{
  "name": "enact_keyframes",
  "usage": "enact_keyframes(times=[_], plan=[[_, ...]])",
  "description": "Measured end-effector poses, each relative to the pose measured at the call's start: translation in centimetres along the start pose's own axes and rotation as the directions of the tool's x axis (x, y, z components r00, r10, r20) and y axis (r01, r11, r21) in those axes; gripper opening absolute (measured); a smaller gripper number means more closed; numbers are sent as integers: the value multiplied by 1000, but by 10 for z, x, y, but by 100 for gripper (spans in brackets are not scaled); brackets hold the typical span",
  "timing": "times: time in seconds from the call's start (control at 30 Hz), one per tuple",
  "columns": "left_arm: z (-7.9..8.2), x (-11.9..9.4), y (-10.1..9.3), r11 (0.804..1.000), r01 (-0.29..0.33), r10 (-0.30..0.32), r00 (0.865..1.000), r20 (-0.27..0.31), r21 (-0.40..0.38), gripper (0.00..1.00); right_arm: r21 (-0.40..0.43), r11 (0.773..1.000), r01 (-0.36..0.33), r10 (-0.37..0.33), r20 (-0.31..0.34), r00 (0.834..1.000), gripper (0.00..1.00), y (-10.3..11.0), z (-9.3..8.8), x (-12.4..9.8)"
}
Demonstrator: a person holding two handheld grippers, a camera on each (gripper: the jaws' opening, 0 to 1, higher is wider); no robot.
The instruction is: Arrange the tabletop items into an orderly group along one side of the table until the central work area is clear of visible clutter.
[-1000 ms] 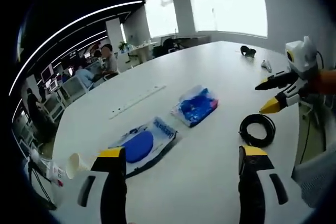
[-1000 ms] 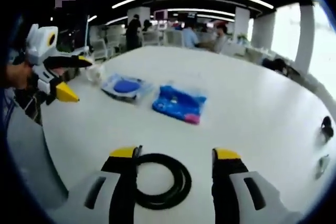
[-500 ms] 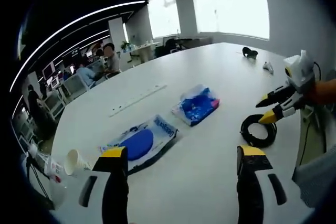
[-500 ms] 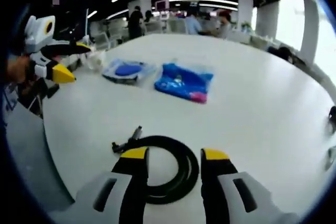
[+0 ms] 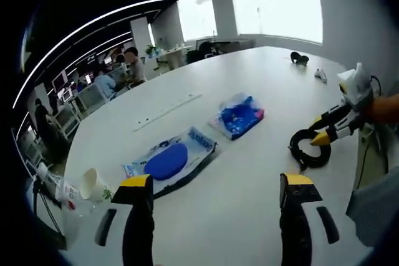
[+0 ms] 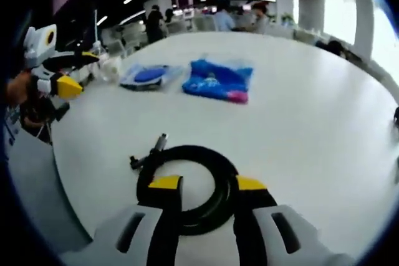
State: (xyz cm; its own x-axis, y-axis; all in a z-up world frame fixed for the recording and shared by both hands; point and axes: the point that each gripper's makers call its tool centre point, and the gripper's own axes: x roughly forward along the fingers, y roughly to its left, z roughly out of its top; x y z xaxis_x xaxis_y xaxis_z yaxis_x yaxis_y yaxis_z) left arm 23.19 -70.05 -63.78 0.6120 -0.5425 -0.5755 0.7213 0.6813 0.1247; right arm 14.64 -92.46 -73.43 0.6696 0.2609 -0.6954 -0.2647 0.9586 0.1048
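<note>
**Right gripper closing on cable coil**

Right gripper [image 6: 201,185] narrowed over black coiled cable [image 6: 187,185] near white table [image 6: 312,123] edge; grip unclear. Left gripper [image 5: 215,185] wide, empty. Pinch both strands squarely, avoid trailing plug end.

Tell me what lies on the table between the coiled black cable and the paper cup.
Left gripper view: two clear plastic bags lie between the coiled black cable and white paper cup, one holding crumpled blue material, one holding a round blue pad.

Left gripper view looked across the big white desk [image 5: 206,216] from higher up; right gripper view sat low, close over the coiled black cable [image 6: 187,185]. Both caught it [image 5: 310,147].
</note>
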Motion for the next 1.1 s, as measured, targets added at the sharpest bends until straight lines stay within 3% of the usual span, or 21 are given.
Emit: enact_keyframes(times=[0.1,0.3,0.5,0.67,0.87,1.0,1.1], plan=[[-3,-2,-1,1000,1,-1,1000,-5,4,82,5,1000,-1,1,-19,1000,13,1,-5,-3],[-8,-2,-10,1000,12,-12,1000,-14,-2,81,41,999,-23,24,-29,999,7,9,-12,-8],[-12,-2,-18,1000,23,-23,1000,-14,0,80,160,981,-105,113,-39,993,5,30,-15,-9],[-21,-1,-22,1000,27,-27,999,-23,-14,80,123,981,-149,155,-46,987,4,46,-16,-8],[-25,-1,-28,999,43,-43,999,-23,-12,79,47,990,-131,130,14,991,11,49,-4,-6],[-26,0,-30,998,52,-53,998,-22,-17,79,-30,995,-93,94,17,995,16,44,-3,1],[-31,0,-33,998,65,-65,997,-29,-13,79,-31,996,-81,81,11,997,21,42,-5,4]])
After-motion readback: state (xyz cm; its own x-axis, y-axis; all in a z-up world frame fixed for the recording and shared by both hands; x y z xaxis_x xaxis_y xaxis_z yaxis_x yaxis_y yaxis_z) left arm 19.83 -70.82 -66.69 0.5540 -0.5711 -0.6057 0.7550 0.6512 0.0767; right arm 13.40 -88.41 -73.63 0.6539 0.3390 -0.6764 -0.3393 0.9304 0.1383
